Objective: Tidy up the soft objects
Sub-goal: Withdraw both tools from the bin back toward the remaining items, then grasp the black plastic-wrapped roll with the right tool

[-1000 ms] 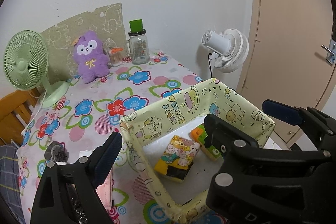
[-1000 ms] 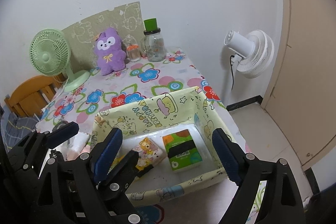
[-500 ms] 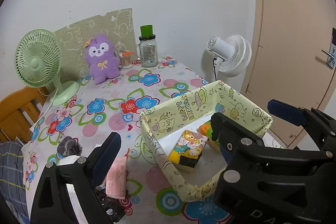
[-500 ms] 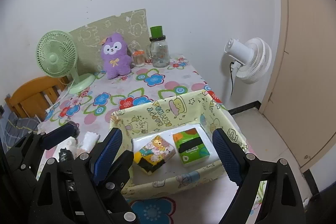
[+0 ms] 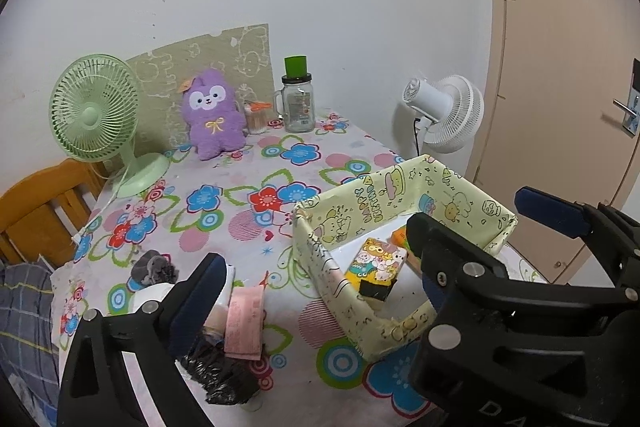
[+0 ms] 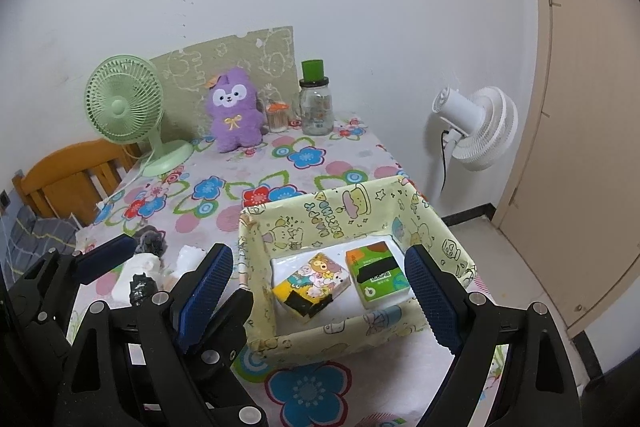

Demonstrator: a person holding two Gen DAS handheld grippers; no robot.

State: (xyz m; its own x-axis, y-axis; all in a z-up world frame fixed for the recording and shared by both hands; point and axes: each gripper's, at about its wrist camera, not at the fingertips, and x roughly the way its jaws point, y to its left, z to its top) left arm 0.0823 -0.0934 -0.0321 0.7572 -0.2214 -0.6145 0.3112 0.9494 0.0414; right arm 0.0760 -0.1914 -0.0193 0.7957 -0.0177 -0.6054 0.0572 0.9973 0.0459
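Both grippers, left [image 5: 316, 291] and right [image 6: 320, 291], spread, holding nothing. Box [image 6: 456, 251] holds two tissue packs [image 6: 312, 285]. Next pick likely pink pack [image 5: 244, 323] left of box: approach from above, squeeze lightly.

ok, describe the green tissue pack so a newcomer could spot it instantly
Find the yellow cartoon-print box at the table's near edge. Two tissue packs lie inside; the green tissue pack is the one on the right, with a black band, beside the yellow animal-print pack.
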